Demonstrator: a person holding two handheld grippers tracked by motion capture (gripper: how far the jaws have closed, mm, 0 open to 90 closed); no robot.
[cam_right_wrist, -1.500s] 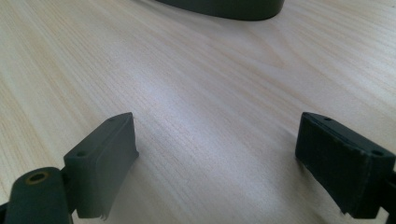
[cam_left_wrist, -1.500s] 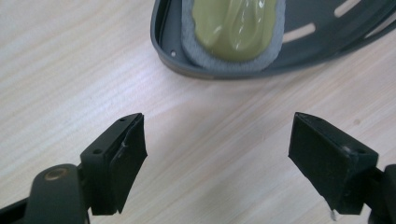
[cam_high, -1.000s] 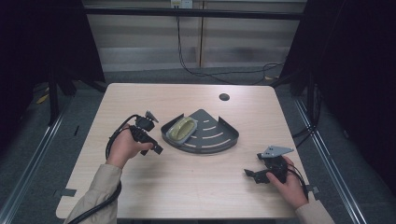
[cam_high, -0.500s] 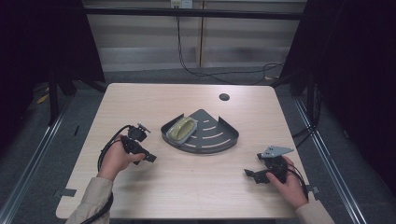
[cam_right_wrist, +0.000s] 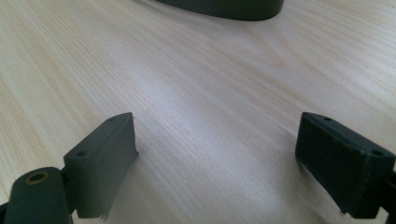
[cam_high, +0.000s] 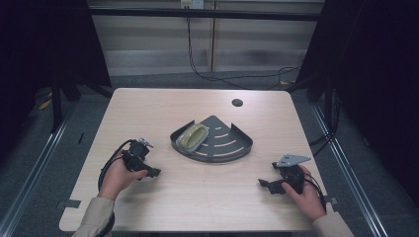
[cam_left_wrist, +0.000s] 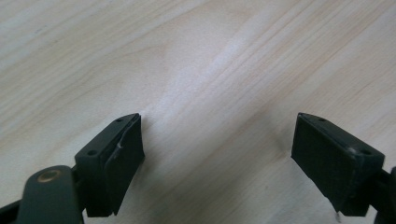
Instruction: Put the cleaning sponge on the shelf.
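**Sponge lies ahead and to the right of the left tool, which is the nearer one**

The yellow-green oval sponge rests in the left part of the dark grey quarter-round metal tray, near the middle of the pale wooden table. Its long axis runs on a diagonal, from the near-left toward the far-right of the table as the high view shows it.

The left tool sits low over the table near its left front, held in the person's left hand. From it the sponge lies forward and to the right, with a strip of bare wood between the tool and the tray's left rim. In the left gripper view its two black jaws stand wide apart with nothing between them, just wood grain.

The right tool is held in the right hand at the right front of the table. Its jaws are also spread wide and empty in the right gripper view, where the tray's curved wall shows at the top edge. From this tool the sponge lies forward and left, across the tray's slotted floor.

Judging by this layout, the left tool has the shorter, clearer path, and closing across the sponge's narrow width would call for jaws set square to that diagonal.
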